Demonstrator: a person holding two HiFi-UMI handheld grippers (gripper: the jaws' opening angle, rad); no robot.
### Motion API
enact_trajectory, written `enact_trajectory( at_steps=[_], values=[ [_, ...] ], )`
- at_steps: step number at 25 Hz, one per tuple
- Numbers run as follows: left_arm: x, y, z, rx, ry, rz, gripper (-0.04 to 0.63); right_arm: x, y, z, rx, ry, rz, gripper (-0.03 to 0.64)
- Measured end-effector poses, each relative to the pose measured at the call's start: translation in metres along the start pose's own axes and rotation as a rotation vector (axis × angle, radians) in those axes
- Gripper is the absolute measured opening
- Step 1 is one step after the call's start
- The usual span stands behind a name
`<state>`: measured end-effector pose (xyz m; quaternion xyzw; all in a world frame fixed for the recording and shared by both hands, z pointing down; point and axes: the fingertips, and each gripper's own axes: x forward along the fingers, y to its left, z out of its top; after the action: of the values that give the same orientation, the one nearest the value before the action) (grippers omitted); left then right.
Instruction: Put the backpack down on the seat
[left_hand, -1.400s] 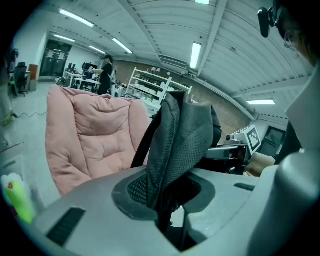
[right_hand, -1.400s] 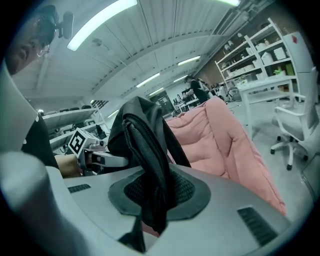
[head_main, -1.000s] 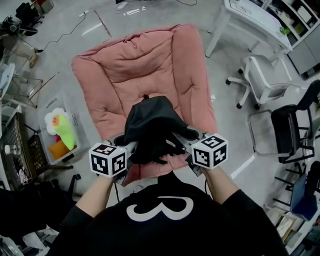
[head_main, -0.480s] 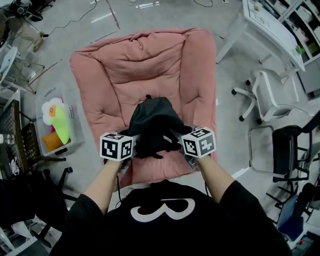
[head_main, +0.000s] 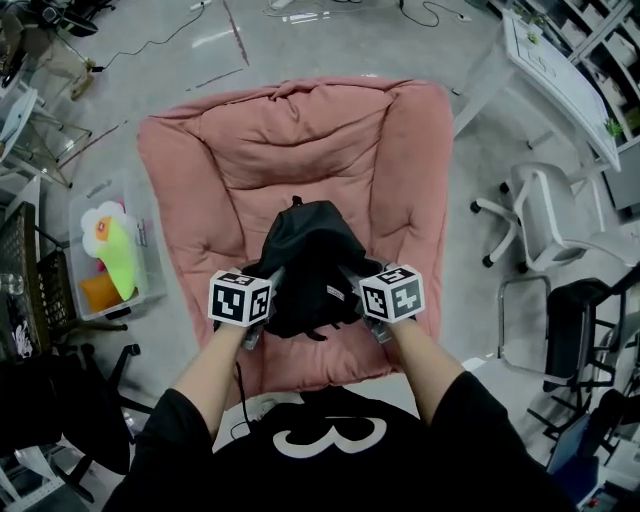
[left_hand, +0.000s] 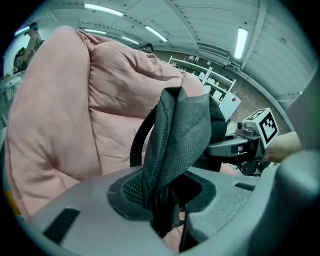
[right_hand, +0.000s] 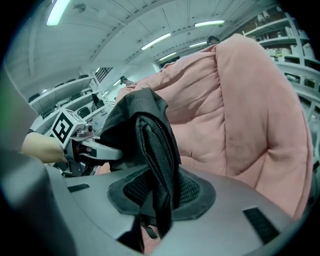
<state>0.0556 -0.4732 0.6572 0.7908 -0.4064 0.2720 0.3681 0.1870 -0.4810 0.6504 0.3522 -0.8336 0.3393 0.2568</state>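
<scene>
A black backpack hangs upright over the front half of a pink cushioned seat, its base at the cushion. My left gripper holds its left side and my right gripper its right side. In the left gripper view a mesh strap runs down between the jaws of the left gripper, which are opening. In the right gripper view zipped black fabric sits between the jaws of the right gripper, also opening. Each gripper view shows the other gripper beyond the bag.
A clear bin with colourful toys stands left of the seat. A white office chair, a black chair and a white desk are on the right. Cables lie on the grey floor behind the seat.
Both grippers and the backpack have moved forward and closer together over the seat. The bag now sits further in from the cushion's front edge.
</scene>
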Motion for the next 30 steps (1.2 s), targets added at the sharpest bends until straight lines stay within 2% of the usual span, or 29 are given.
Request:
enact_trajectory(
  at_steps=[1,2,4,6,12,15,17,20,22,26,30],
  values=[
    [0.002,0.003,0.001,-0.01,-0.001,0.004,0.1,0.003,-0.001,0.002,0.002,0.004,-0.001,0.094],
    [0.004,0.006,0.002,-0.021,0.0,0.009,0.109,0.007,-0.002,0.003,0.0,0.009,0.0,0.135],
    [0.007,0.011,-0.002,-0.043,0.014,0.018,0.159,0.011,-0.002,0.006,-0.005,0.014,-0.001,0.212],
    [0.007,0.014,-0.008,-0.058,0.028,0.021,0.206,0.01,-0.005,0.007,-0.001,0.003,-0.019,0.261],
    [-0.024,0.023,-0.021,-0.12,-0.037,0.06,0.279,-0.022,-0.014,0.0,-0.029,-0.036,-0.11,0.285],
    [-0.05,0.022,-0.025,-0.131,-0.082,0.089,0.29,-0.047,-0.006,-0.003,-0.016,-0.075,-0.133,0.285],
    [-0.07,0.013,-0.029,-0.131,-0.105,0.08,0.29,-0.064,0.01,-0.001,0.002,-0.115,-0.112,0.285],
    [-0.105,-0.007,-0.039,-0.119,-0.138,0.053,0.29,-0.086,0.056,0.002,-0.004,-0.17,-0.02,0.282],
    [-0.133,-0.024,-0.042,-0.117,-0.187,0.024,0.288,-0.104,0.092,0.005,-0.028,-0.208,0.036,0.264],
    [-0.189,-0.077,-0.046,-0.074,-0.283,-0.088,0.25,-0.15,0.154,0.013,-0.05,-0.316,0.124,0.129],
    [-0.245,-0.128,-0.049,-0.013,-0.383,-0.142,0.12,-0.198,0.204,0.009,-0.092,-0.389,0.172,0.021]
  ],
)
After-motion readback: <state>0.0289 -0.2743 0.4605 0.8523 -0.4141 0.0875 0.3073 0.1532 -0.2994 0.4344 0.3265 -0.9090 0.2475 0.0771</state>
